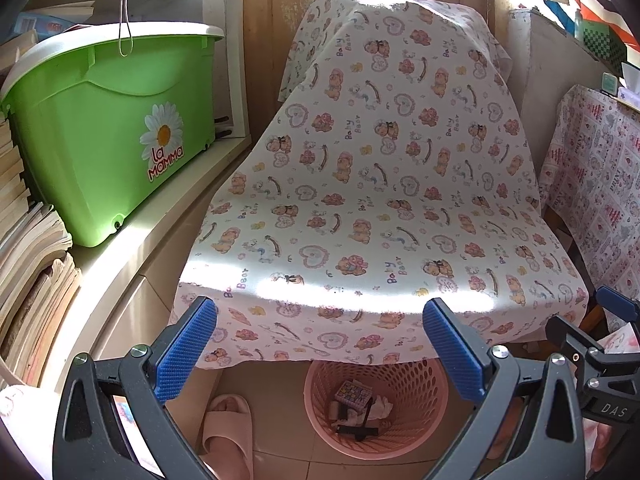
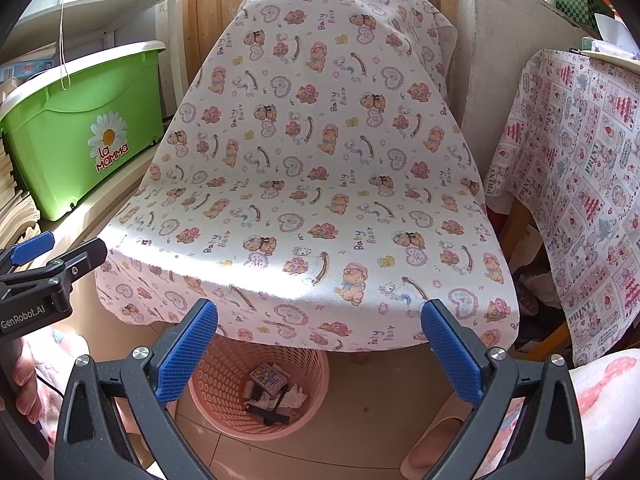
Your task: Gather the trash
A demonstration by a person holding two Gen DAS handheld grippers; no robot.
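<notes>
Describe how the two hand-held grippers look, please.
Each hand-held gripper, left and right, has dark grey plastic arms with silver screws and blue textured pads. The left body reads "GenRobot.AI"; the right one shows "DAS".

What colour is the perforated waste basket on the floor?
Pink; the waste basket shows best in the right wrist view.

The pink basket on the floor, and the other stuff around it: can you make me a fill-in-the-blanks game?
1. The pink basket stands on the floor, partly under the ____-patterned cloth.
2. The flower on the green bin is a ____.
3. Both the left hand-held gripper and the right hand-held gripper are ____ and hold nothing.
4. The trash lies ____ the basket.

Missing words: bear; daisy; open; inside
</notes>
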